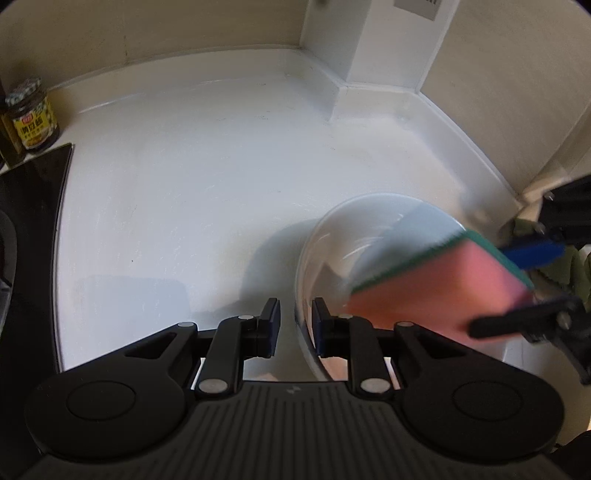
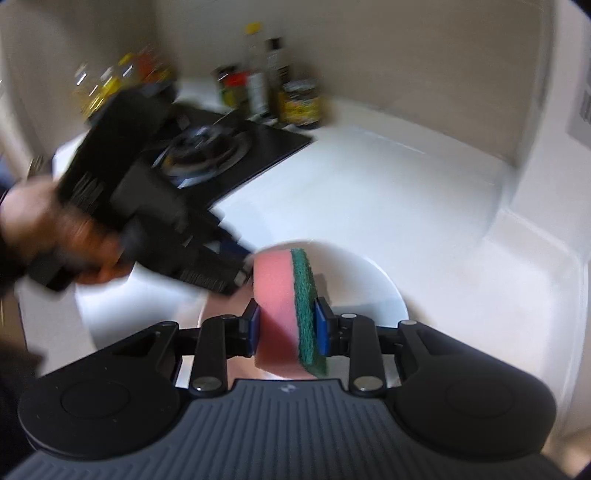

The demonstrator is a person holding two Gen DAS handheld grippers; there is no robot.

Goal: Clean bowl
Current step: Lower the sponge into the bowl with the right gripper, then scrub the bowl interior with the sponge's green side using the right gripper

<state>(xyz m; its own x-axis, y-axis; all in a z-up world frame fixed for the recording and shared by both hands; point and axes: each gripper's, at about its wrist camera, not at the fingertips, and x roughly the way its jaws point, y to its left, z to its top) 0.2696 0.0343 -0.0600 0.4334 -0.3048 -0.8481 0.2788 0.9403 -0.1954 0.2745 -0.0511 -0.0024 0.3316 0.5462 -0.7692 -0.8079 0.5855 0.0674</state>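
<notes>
The left wrist view looks down on a white worktop (image 1: 207, 184) with the white bowl (image 1: 332, 236) at about four o'clock. The bowl's near rim passes between the fingers of the left tool (image 1: 295, 325); a gap shows on the left side of the rim, and whether the right pad touches it cannot be told, so the jaws read as released around the rim rather than clamped. Only this view shows the bowl's hollow and its rim line. From three o'clock the right tool (image 1: 517, 288) reaches in, blurred, gripping a pink sponge (image 1: 443, 295) with a green scouring face, which sits over the bowl's right side.

The right wrist view shows that grip clearly: the right tool (image 2: 288, 328) is clenched on the sponge (image 2: 277, 295), one blue pad on the pink foam, the other on the green layer. Behind the sponge only an arc of the bowl (image 2: 369, 288) shows, from twelve to three o'clock. At nine o'clock a hand (image 2: 44, 229) holds the body of the left tool (image 2: 236, 266), smeared by motion; its tips lie just beside the sponge.

This view alone shows a black gas hob (image 2: 229, 147) at eleven o'clock and a cluster of bottles and jars (image 2: 266, 92) behind it, too blurred to read. In the left view the hob (image 1: 33, 206) is cut off at nine o'clock, and a jar (image 1: 31, 114) at ten o'clock carries a yellow label with Chinese characters too small to make out. A grey plate on the wall (image 1: 417, 7) at the top edge is cut off.
</notes>
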